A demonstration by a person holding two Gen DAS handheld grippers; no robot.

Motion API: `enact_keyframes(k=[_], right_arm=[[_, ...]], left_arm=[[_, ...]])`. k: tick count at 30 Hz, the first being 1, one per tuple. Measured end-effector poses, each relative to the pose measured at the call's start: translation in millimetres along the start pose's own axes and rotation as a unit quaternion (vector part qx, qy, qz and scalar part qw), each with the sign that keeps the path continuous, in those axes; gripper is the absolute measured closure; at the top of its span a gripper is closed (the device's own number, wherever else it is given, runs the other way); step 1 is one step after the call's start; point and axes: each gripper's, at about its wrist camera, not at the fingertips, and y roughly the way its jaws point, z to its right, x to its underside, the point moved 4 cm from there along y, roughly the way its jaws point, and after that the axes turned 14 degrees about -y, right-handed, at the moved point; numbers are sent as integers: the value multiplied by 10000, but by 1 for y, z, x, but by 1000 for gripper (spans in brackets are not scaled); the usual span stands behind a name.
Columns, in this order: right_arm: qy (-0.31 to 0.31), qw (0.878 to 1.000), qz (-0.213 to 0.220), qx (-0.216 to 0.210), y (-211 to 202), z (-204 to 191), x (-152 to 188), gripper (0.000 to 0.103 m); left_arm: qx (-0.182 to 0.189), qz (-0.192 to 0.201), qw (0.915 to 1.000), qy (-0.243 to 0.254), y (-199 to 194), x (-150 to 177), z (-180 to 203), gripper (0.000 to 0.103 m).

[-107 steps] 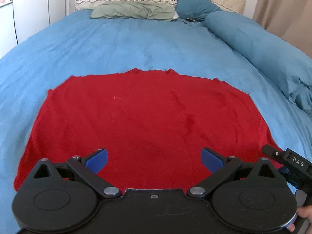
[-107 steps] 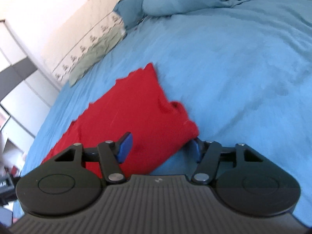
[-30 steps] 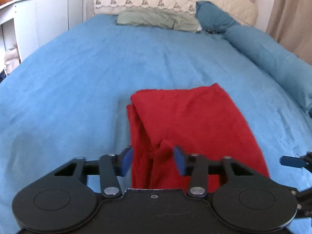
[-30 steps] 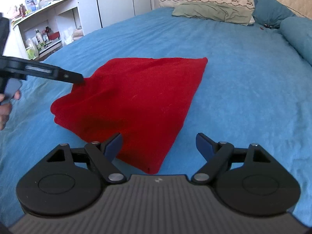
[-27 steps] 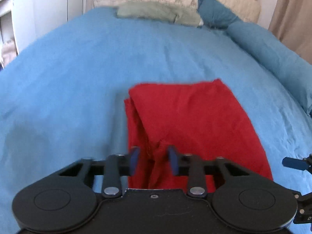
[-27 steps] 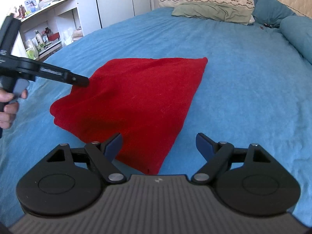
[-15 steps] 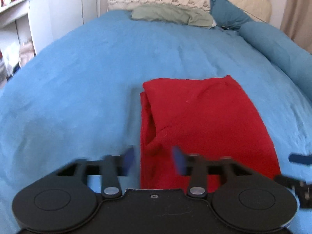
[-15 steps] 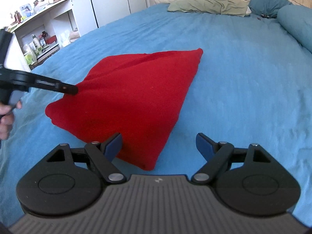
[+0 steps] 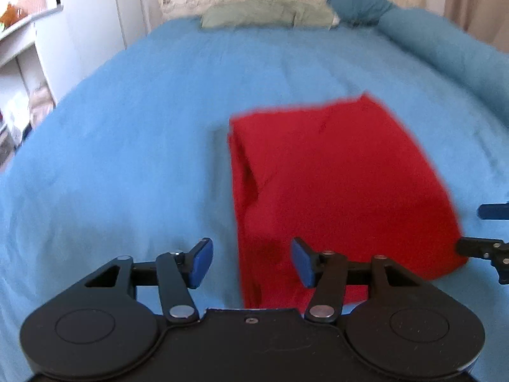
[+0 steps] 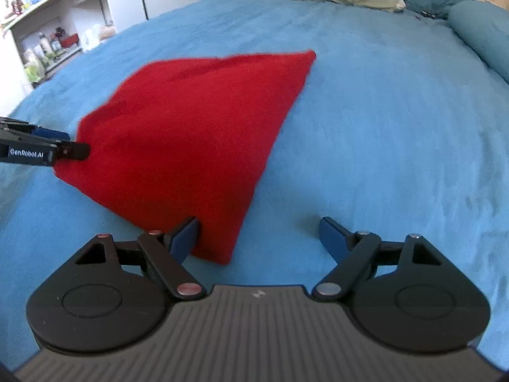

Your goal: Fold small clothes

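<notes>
A red garment (image 9: 337, 178) lies folded in half on the blue bed cover (image 9: 127, 146); its layered left edge shows in the left wrist view. My left gripper (image 9: 251, 262) is open, its jaws either side of the near left corner of the garment. My right gripper (image 10: 257, 238) is open, with the near right corner of the red garment (image 10: 197, 133) between its jaws. The left gripper's fingertips (image 10: 68, 151) show at the garment's left corner in the right wrist view. The right gripper's fingertips (image 9: 470, 245) show at the right edge of the left wrist view.
A green pillow (image 9: 267, 16) and dark blue pillows (image 9: 356, 3) lie at the head of the bed. A rolled blue duvet (image 9: 445, 51) runs along the right side. White shelves (image 10: 47, 47) with small items stand to the left of the bed.
My left gripper was shut on the garment's left corner, then opened and let it go. Both grippers moved a little closer to the garment's near corners. The garment has settled flat.
</notes>
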Motion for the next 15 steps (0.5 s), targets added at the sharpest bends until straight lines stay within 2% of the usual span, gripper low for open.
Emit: enact_keyframes(k=[1, 3, 6, 8, 10, 13, 15], right_arm=[[-2, 9999, 106, -66, -7, 4, -5, 5], [83, 9993, 276, -233, -19, 13, -19, 3], [429, 9970, 218, -598, -23, 31, -46, 0], [729, 9944, 53, -768, -12, 45, -61, 0], [1089, 9899, -118, -903, 7, 59, -70, 0], [1782, 9764, -282, -1188, 35, 77, -70, 0], [2152, 9658, -310, -1410, 51, 82, -67, 0]], left_arm=[[13, 97, 10000, 6, -6, -9, 0, 17], [139, 134, 9998, -2, -7, -28, 1, 0], [403, -321, 9984, -217, 21, -53, -2, 0], [557, -598, 9957, -444, 46, -64, -8, 0], [722, -876, 9912, -687, 67, -69, -12, 4], [1061, -1260, 9794, -1166, 97, -70, -20, 15], [1151, -1408, 9734, -1393, 107, -67, -24, 18]])
